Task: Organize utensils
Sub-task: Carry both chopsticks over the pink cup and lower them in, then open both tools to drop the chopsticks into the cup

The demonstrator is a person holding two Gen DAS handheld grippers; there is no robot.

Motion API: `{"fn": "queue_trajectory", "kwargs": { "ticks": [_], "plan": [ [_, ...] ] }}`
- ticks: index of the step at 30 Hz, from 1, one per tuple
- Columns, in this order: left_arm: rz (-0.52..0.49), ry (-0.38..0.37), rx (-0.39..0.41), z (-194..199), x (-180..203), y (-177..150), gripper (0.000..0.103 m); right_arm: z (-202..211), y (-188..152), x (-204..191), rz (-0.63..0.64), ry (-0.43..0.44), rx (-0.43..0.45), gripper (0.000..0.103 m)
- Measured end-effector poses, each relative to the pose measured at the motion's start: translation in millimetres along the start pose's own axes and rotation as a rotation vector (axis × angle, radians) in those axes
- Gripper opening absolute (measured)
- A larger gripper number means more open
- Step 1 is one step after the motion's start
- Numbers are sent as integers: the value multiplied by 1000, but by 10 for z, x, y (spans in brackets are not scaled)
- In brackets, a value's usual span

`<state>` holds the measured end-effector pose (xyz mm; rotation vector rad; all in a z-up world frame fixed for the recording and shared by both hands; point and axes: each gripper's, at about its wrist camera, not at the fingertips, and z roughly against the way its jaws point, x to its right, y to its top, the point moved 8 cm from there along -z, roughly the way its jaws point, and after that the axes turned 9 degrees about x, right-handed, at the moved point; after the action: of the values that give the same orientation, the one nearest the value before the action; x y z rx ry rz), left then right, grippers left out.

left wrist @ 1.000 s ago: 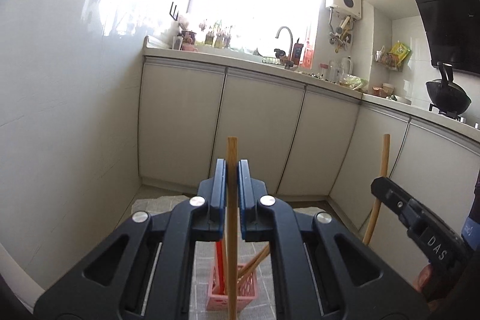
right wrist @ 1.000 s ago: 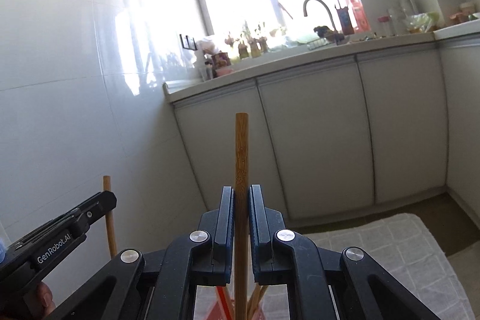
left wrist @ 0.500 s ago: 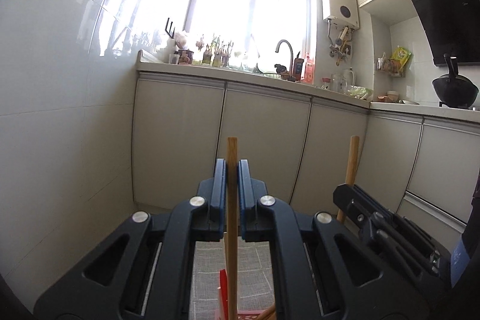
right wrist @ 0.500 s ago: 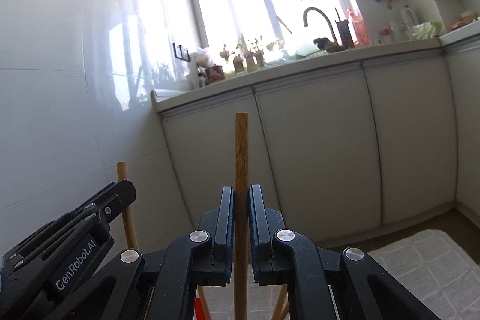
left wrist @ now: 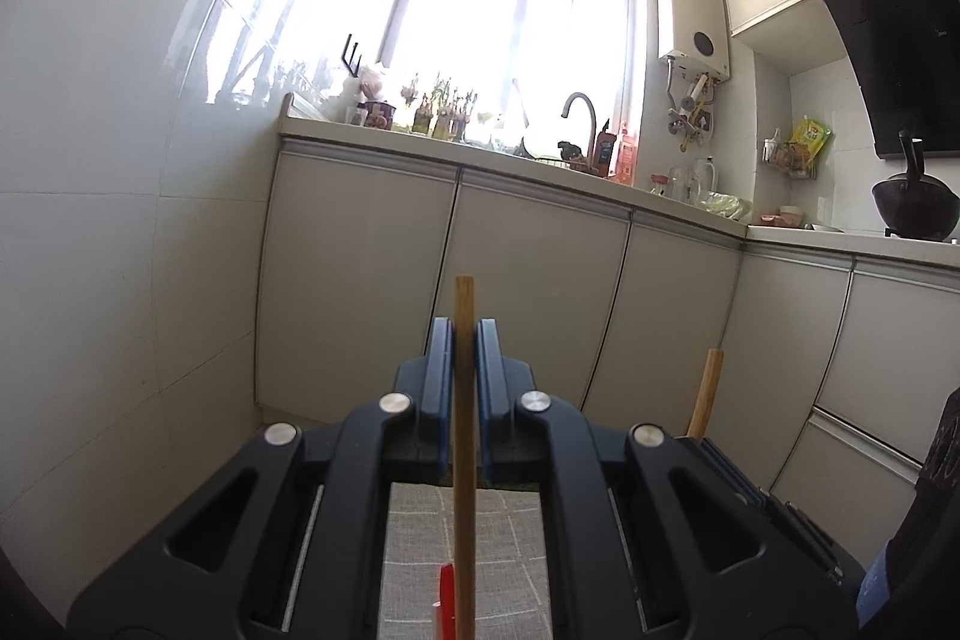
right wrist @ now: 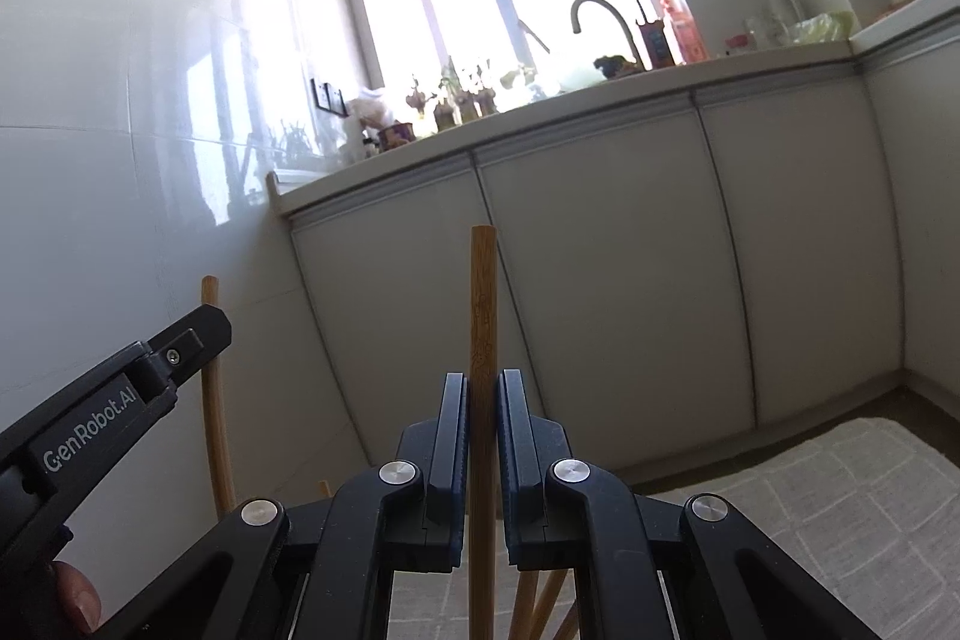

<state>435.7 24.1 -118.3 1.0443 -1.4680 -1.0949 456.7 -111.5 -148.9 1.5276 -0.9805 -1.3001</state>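
Observation:
My left gripper (left wrist: 463, 334) is shut on an upright bamboo chopstick (left wrist: 463, 430) that sticks up past the pads. Below it, the tip of a red utensil (left wrist: 447, 601) shows over a grey checked mat (left wrist: 516, 526). My right gripper (right wrist: 482, 382) is shut on a second upright bamboo chopstick (right wrist: 483, 304). The two grippers stand side by side. The right gripper (left wrist: 729, 466) with its chopstick (left wrist: 705, 388) appears at the right of the left wrist view. The left gripper (right wrist: 150, 370) with its chopstick (right wrist: 213, 400) appears at the left of the right wrist view. More bamboo sticks (right wrist: 540, 604) lean below the right jaws.
Grey kitchen cabinets (left wrist: 528, 292) run ahead under a counter with a sink tap (left wrist: 581, 112) and bottles. A white tiled wall (left wrist: 120, 160) stands close on the left. A black wok (left wrist: 915, 208) sits on the stove at right. A thumb (right wrist: 75, 601) shows at bottom left.
Both grippers have sunk, each still holding its chopstick. The pink basket has dropped out of the left wrist view. The right gripper has drawn in beside the left one.

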Motion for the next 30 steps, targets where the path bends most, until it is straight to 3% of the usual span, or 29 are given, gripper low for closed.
{"fn": "queue_trajectory", "kwargs": {
  "ticks": [6,14,18,23,30],
  "plan": [
    [-10,-16,-15,-79,47,-8,8,-4,-14,83,-30,-8,-10,8],
    [-21,-59,-121,-173,127,-283,8,6,-15,110,-47,-8,-17,9],
    [-15,-56,-136,-163,112,-295,9,27,2,103,-52,7,-23,11],
    [-4,-38,-156,-127,51,-254,16,46,33,144,-68,15,-42,14],
    [-9,4,-216,25,-10,-209,33,229,266,172,-36,15,-61,36]
  ]
}}
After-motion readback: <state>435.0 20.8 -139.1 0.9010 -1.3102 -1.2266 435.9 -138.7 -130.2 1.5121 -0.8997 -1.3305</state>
